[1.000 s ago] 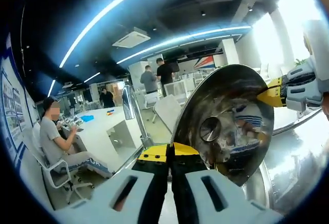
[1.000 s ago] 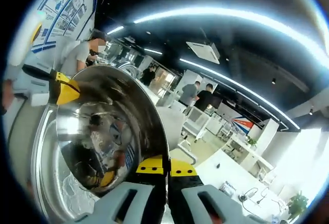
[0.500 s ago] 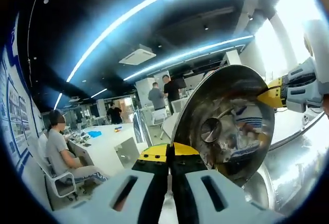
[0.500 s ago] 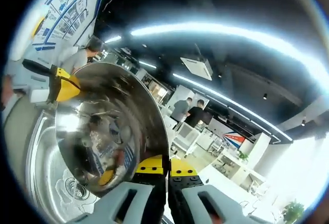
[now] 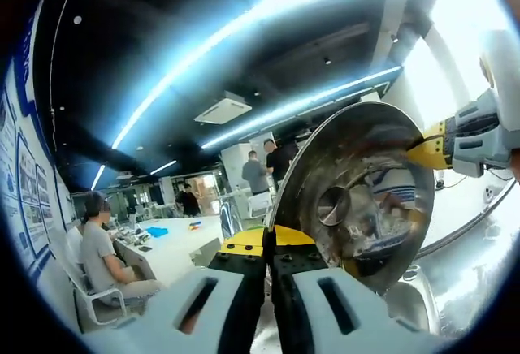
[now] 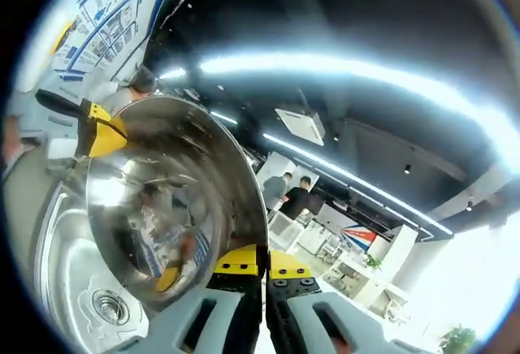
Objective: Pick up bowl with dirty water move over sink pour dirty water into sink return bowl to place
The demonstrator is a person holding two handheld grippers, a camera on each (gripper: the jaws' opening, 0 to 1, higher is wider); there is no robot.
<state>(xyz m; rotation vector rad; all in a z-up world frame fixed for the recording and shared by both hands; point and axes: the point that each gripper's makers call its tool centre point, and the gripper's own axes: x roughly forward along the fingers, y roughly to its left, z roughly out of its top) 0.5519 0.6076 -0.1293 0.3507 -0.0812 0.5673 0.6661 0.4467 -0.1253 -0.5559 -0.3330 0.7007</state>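
The steel bowl (image 5: 357, 196) is held on edge between the two grippers, its rim nearly vertical and its hollow side facing away from the left gripper view, which sees its outer bottom. The left gripper (image 5: 269, 248) has its yellow-tipped jaws pressed together on the near rim, and the right gripper (image 6: 262, 261) is closed on the opposite rim in the same way; each one appears in the other's view as a yellow tip on the far edge. The sink (image 6: 69, 277) lies below the bowl, and its round drain (image 6: 108, 306) is now visible under the bowl's lower edge. Compared with one second ago, both cameras are tilted further upward: more ceiling lights show, the seated person (image 5: 99, 252) sits lower in the left gripper view, and the grip on the bowl is unchanged.
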